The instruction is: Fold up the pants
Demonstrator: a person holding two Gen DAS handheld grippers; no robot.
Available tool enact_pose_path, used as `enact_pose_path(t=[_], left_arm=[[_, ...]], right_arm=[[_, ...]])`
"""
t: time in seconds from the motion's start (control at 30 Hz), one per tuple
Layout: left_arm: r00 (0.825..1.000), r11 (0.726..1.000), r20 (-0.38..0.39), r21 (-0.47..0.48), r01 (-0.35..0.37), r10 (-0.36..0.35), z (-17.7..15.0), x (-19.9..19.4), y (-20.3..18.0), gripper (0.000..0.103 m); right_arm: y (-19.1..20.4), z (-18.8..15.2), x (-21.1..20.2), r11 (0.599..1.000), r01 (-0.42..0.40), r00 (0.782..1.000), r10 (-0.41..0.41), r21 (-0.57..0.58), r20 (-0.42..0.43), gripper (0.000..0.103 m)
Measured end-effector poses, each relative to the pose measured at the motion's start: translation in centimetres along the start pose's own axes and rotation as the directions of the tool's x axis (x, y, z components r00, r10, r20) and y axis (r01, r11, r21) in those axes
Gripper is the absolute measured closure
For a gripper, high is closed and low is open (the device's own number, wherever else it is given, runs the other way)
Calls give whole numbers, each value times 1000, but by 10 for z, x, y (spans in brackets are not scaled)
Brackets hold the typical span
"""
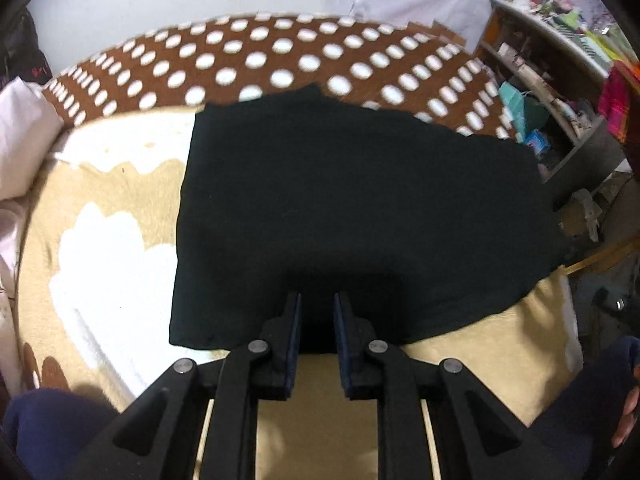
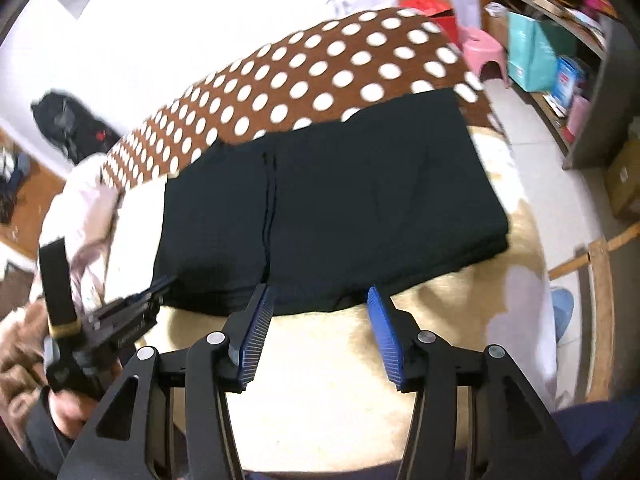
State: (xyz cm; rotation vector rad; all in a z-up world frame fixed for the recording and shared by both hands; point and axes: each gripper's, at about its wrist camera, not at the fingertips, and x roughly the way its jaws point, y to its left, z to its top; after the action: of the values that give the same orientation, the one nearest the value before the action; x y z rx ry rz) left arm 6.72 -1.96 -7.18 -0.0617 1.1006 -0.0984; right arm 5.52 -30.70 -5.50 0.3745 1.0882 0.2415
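Observation:
The black pants [image 1: 360, 200] lie folded into a thick rectangle on a beige and white blanket [image 1: 112, 240]. My left gripper [image 1: 318, 300] hangs over their near edge with a narrow gap between its pads and nothing pinched. In the right wrist view the pants [image 2: 332, 200] show a seam running down their left half. My right gripper [image 2: 320, 294] stands wide open just in front of their near edge, holding nothing. The left gripper [image 2: 170, 278] appears there too, at the pants' near left corner, held by a hand.
A brown blanket with white dots [image 1: 280, 64] covers the far side of the bed. A pale pillow [image 1: 24, 132] lies at the left. Cluttered shelves [image 1: 560, 80], a pink stool [image 2: 482, 56] and a wooden rail [image 2: 600, 280] stand to the right of the bed.

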Motion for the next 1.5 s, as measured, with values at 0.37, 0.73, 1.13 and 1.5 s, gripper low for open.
enact_pose_path(t=[0.37,0.73,1.13,1.5], left_arm=[[997,999,66,36,31,-33,-1,-17,-17,85],[998,997,64,70,26,-30,7,2,-21,85],[996,997,44,5,78,-78,15,12,-8,85],[995,997,-63,26,74,-72,11,39,-15,85]], right_arm=[[-33,-5,0,978,-18,1000,12,210,27,52],[-75,12,33,918,60,998,-53,392,-30,49],[-104,23,61,872,108,994,-103,478,-35,48],[-107,31,72,878,71,997,-77,474,-8,34]])
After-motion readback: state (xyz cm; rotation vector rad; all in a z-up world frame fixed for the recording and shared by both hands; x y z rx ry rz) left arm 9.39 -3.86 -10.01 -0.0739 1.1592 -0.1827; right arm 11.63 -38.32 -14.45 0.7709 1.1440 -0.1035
